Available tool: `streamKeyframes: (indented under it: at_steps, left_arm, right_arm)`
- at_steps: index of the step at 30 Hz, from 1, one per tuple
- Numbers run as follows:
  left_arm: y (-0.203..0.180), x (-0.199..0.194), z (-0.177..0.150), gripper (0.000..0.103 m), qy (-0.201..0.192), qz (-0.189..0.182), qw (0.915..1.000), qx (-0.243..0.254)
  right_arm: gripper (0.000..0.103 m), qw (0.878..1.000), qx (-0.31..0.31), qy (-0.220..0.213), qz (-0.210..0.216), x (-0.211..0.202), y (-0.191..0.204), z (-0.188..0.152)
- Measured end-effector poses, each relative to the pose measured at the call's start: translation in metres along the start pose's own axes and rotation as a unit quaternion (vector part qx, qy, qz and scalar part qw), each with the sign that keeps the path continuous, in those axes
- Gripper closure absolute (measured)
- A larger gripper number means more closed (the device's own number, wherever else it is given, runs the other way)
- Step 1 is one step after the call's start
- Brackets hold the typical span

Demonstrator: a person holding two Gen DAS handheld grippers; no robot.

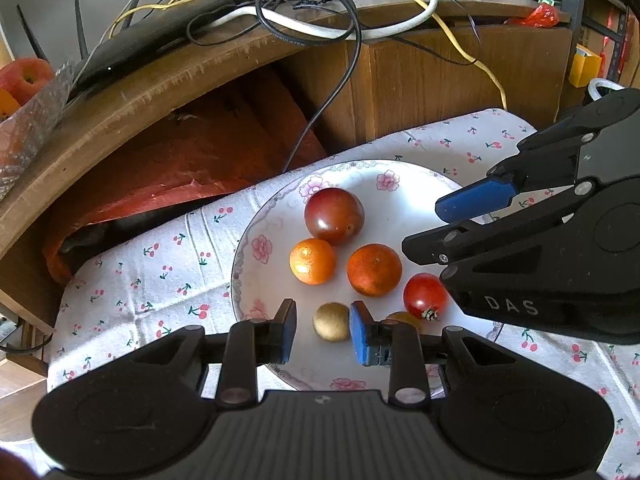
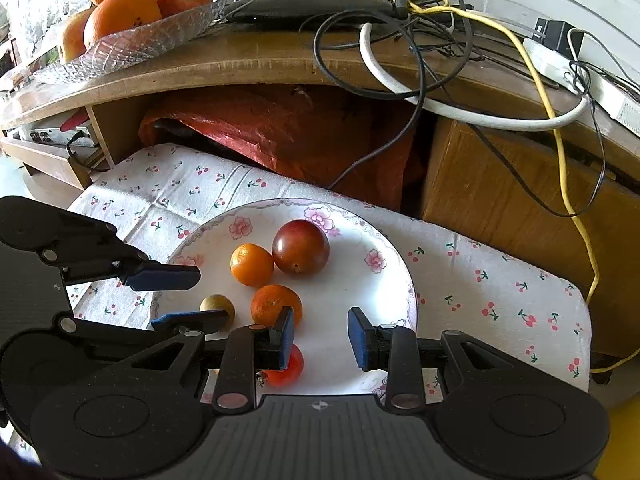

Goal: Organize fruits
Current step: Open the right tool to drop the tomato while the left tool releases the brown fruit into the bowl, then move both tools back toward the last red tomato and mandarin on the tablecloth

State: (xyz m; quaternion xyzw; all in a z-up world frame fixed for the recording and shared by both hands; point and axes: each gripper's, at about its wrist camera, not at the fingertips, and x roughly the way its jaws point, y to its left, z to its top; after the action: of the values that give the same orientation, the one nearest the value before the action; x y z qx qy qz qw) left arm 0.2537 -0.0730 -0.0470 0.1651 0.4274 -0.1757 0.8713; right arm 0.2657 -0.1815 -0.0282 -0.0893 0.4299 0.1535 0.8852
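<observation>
White porcelain, rimmed with pink flowers, formed the round plate (image 1: 256, 248) at the centre of both views, resting on a cherry-print cloth (image 1: 152, 264). On it lay a dark red plum (image 1: 334, 215), two small oranges (image 1: 312, 261) (image 1: 374, 269), a red cherry tomato (image 1: 425, 296) and a small tan round fruit (image 1: 331, 321), possibly a longan. The left gripper (image 1: 323, 330) sat at lower centre of its own view, jaws wide, flanking the tan fruit without clearly touching it. The right gripper (image 2: 321, 338) hovered over the plate's near edge, jaws wide and empty, the tomato partly hidden behind one finger. A glass dish of large oranges (image 2: 120, 12) stood upper left.
</observation>
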Motion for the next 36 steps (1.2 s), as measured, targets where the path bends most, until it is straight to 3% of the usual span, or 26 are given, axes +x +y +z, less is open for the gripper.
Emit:
streamKeyframes:
  at_steps: [36]
  left_arm:
    - [-0.007,-0.044,-0.016,0.064,-0.019,0.002,0.9997,0.017]
  right_arm:
    - [0.076,0.999,-0.019,0.012,-0.035,-0.048,0.019,-0.028]
